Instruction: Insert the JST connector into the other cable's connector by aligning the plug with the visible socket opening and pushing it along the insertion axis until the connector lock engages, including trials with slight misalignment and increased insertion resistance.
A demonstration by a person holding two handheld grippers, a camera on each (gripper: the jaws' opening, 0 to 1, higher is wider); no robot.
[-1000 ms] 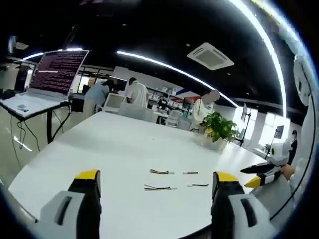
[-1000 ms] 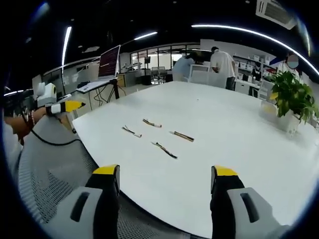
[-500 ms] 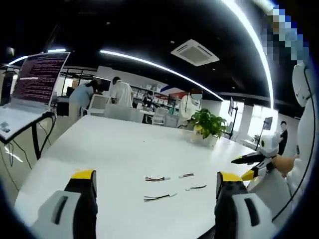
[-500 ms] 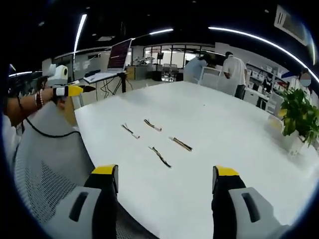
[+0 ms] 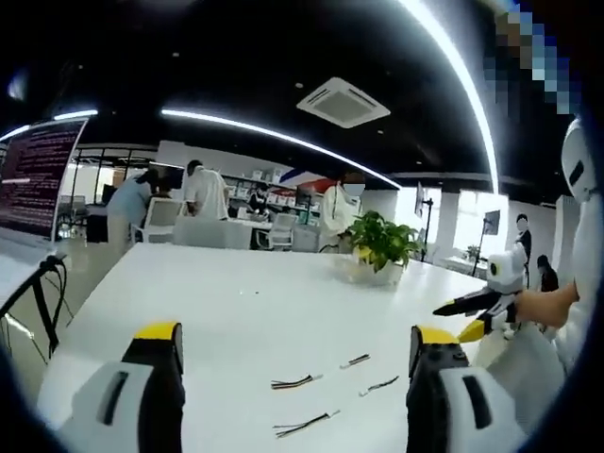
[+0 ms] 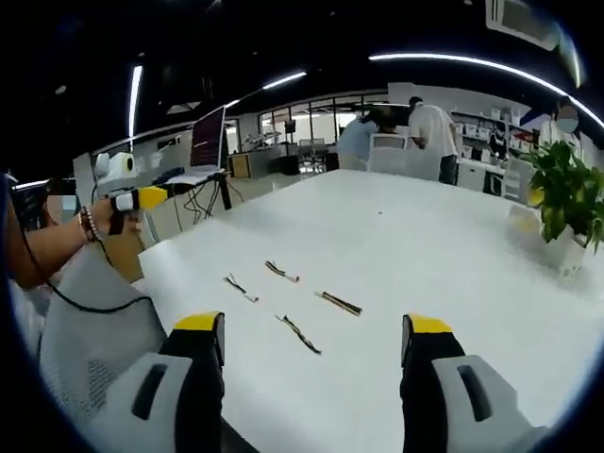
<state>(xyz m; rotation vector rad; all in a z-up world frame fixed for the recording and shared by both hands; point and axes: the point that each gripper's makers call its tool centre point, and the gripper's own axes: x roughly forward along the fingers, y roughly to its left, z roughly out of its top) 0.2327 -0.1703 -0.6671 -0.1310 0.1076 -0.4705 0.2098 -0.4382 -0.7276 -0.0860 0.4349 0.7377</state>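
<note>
Presently both tongs are held above the white worktop [image 6: 444, 255], each with its jaws spread apart and nothing between them. The left tongs [image 5: 294, 349] face the cable pieces from one edge of the worktop, and the right tongs [image 6: 311, 335] face them from the adjoining edge; the right tongs also appear at the right margin of the left gripper view [image 5: 472, 316], and the left tongs at the left margin of the right gripper view [image 6: 142, 198].

Four short cable pieces lie loose on the worktop, well apart from the potted plant [image 6: 566, 203] that stands toward its far side. In the right gripper view these are one cable [image 6: 239, 287] nearest the worktop's edge, a second [image 6: 281, 272] just beyond it, a third [image 6: 338, 303] toward the plant, and a fourth [image 6: 298, 333] nearest the right tongs. None touches another, and none is held.

Risks, judged from this arrangement:
- The connectors are too small to make out, so plug and socket could be confused and a wrong pair picked up.
- Thin, light wire may slide or flick across the smooth worktop if a jaw lands beside it.
- Gripping the wire, not the housing, would let the plug swivel, causing misalignment and jamming at insertion.
</note>
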